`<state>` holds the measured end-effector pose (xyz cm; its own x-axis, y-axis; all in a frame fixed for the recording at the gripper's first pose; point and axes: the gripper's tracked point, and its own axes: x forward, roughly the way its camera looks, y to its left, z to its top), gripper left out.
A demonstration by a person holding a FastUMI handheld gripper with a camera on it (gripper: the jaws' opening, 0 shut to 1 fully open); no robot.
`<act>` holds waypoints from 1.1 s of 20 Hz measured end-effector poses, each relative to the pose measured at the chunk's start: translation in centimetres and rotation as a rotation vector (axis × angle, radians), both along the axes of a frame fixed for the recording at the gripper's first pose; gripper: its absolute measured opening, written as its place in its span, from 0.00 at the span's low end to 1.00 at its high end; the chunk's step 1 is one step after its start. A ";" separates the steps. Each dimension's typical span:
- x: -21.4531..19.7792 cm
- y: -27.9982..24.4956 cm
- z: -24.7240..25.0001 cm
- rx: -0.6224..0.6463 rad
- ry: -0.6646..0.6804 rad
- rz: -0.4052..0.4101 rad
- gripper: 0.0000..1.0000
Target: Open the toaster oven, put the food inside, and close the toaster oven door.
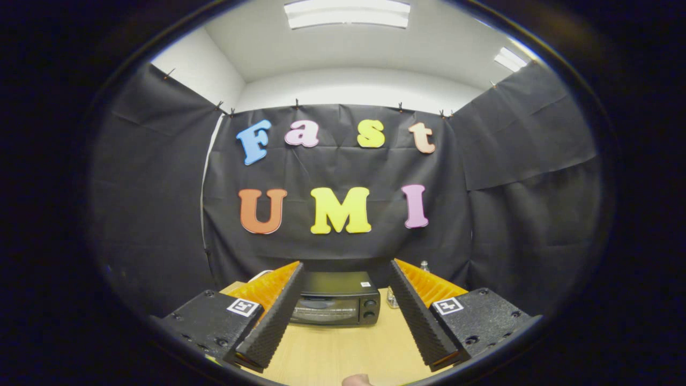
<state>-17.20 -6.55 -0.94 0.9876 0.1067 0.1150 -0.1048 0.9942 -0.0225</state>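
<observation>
A black toaster oven (336, 300) stands on the wooden table (343, 351), its glass door shut and two knobs on its right side. It sits beyond my fingers, seen in the gap between them. My gripper (343, 265) is held above the table, open wide with nothing between the fingers. The left finger (270, 321) and the right finger (420, 319) have black ribbed pads and orange backs. A small pale rounded thing (356, 380), possibly the food or a fingertip, peeks in at the table's near edge; I cannot tell which.
A small glass jar or shaker (392, 298) stands just right of the oven, partly hidden by the right finger. A white edge (260, 275) shows behind the left finger. Black cloth walls close the booth behind and on both sides.
</observation>
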 end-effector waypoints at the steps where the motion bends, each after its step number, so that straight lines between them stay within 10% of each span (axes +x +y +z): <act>1: 0.1 -0.1 -0.2 0.004 0.008 -0.002 1.00; 22: 1.2 0.6 -1.9 -0.041 0.041 0.019 1.00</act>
